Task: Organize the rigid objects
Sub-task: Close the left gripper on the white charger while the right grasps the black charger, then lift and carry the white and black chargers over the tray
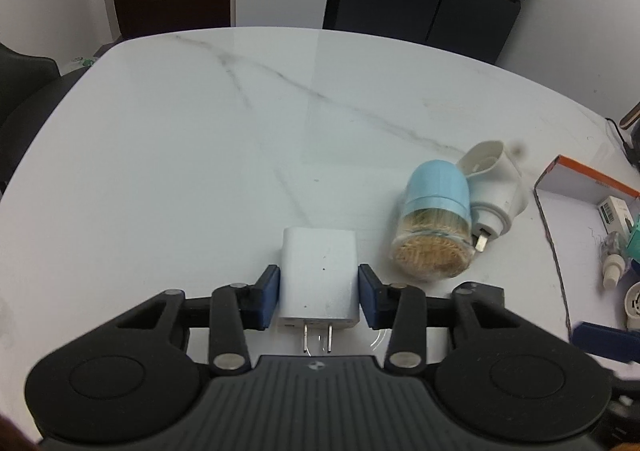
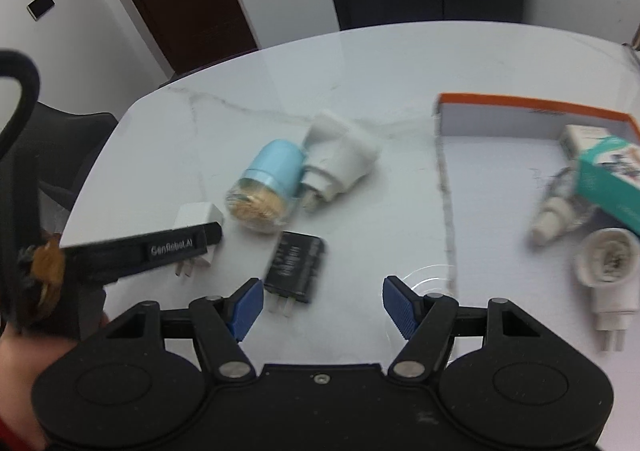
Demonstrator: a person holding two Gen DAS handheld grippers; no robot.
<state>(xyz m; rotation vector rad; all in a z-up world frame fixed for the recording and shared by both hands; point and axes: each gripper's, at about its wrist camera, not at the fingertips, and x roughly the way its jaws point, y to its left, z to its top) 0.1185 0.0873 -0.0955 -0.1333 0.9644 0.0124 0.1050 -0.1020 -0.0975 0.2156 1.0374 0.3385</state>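
Left gripper (image 1: 319, 301) clamping white charger (image 1: 318, 283) (prongs half hidden), right gripper (image 2: 323, 305) agape

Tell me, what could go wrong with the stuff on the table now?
The left tongs pinch the white charger only near its prong end, so it might tip or slip when lifted. The toothpick jar lies on its side against a white plug-in adapter; a bump could roll it. The open right tongs are close to the black charger and could knock it.
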